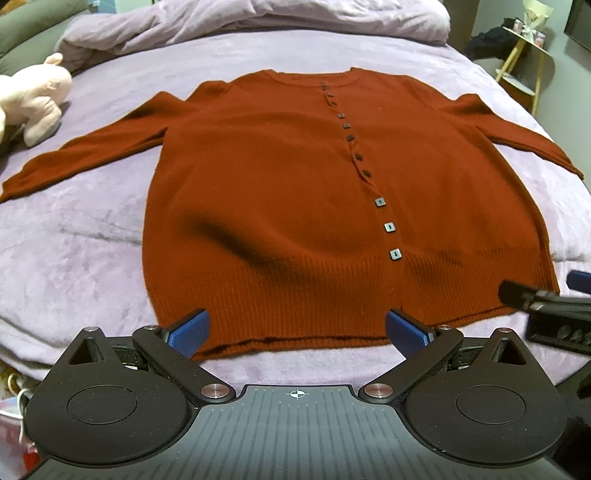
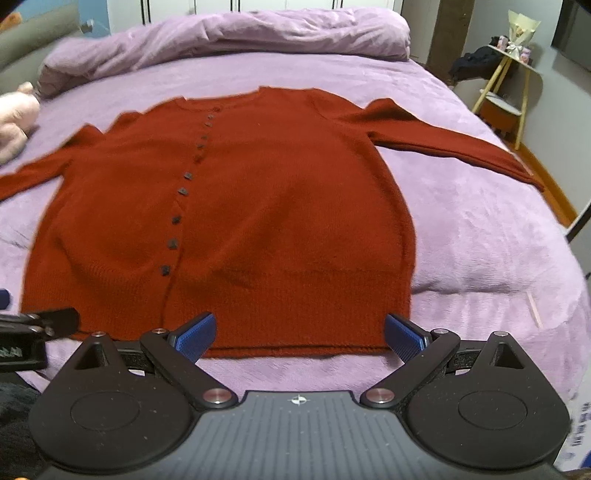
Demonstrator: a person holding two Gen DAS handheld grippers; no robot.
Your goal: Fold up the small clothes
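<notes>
A rust-red buttoned cardigan [image 1: 295, 192] lies flat and face up on the purple bed, sleeves spread out to both sides, hem toward me. It also shows in the right wrist view [image 2: 266, 206]. My left gripper [image 1: 297, 332] is open and empty, hovering just above the hem's left half. My right gripper [image 2: 300, 334] is open and empty over the hem's right half. Each gripper shows at the edge of the other's view: the right one [image 1: 554, 306], the left one [image 2: 33, 332].
The purple bed cover [image 1: 74, 240] surrounds the cardigan. A bunched duvet [image 1: 258, 18] lies at the head of the bed. A pink plush toy [image 1: 33, 99] sits at the left. A small side table [image 2: 513, 74] stands beyond the bed's right edge.
</notes>
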